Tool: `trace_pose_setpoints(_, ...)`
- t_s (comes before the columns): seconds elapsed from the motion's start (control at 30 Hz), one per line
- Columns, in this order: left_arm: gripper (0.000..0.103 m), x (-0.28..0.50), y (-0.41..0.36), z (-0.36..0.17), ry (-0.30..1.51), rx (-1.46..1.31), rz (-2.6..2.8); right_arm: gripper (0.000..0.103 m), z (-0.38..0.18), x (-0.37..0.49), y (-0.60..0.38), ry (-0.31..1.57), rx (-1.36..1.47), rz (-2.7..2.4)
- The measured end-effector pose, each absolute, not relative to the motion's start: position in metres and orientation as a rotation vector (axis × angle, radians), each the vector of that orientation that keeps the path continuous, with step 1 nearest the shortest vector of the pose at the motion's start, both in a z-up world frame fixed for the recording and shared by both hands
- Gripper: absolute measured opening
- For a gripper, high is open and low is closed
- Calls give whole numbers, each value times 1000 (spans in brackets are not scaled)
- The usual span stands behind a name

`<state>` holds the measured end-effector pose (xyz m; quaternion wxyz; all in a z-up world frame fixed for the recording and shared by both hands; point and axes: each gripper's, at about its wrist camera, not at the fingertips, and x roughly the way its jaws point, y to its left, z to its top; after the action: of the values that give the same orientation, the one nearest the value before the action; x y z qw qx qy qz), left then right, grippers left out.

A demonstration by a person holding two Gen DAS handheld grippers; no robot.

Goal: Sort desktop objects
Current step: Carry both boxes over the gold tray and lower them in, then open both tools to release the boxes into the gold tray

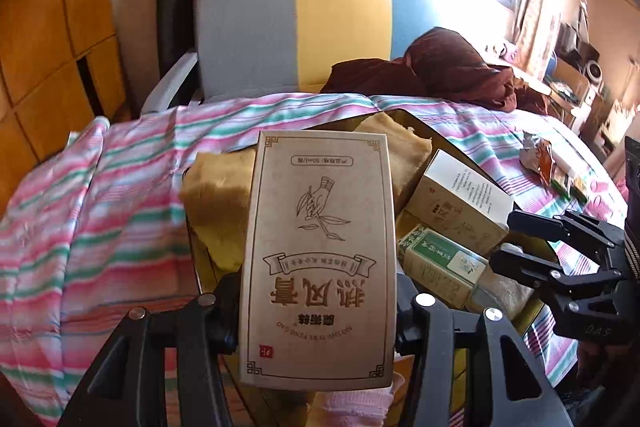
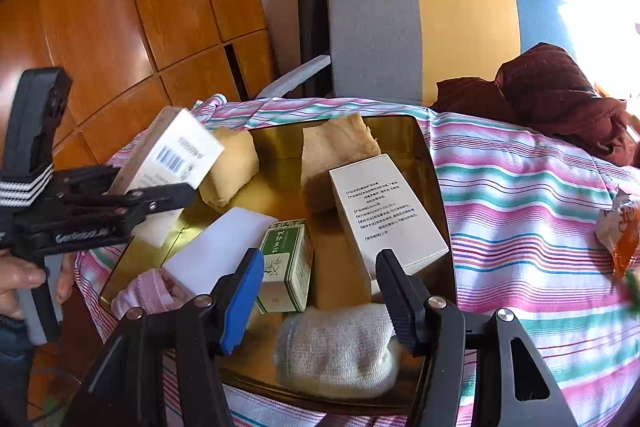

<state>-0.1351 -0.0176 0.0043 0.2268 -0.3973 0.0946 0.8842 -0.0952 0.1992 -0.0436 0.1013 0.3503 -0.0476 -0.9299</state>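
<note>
Our left gripper (image 1: 316, 311) clamps the kraft carton (image 1: 320, 255) over the gold tray (image 2: 436, 195); right gripper (image 2: 320, 291) gapes empty. Risk: the tall carton tips against the leaning white box (image 2: 384, 215).

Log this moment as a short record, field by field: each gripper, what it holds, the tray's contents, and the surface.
left gripper: shut on the beige carton, held above the tray
right gripper: open, empty, over the tray's near end
tray: gold, holds a white box, green box, white foam block, rolled grey sock, tan sponges
surface: striped cloth
off tray: snack packets
</note>
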Motion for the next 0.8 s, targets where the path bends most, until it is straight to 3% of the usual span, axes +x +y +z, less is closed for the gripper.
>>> trace_pose_setpoints(0.33,53,-193,22,-4,465,-1138,2318,62,-40,-81,212,-149,1002,-2769)
trace_pose_setpoints(0.6,53,-216,22,-28,388,-1238,2275,64,-48,-82,218,-168,1020,-2758)
trace_pose_setpoints(0.73,63,-216,22,-30,348,-1246,2254,64,-51,-83,222,-194,1027,-2760)
trace_pose_setpoints(0.8,63,-216,20,-28,321,-1241,2266,64,-50,-80,224,-198,1017,-2766)
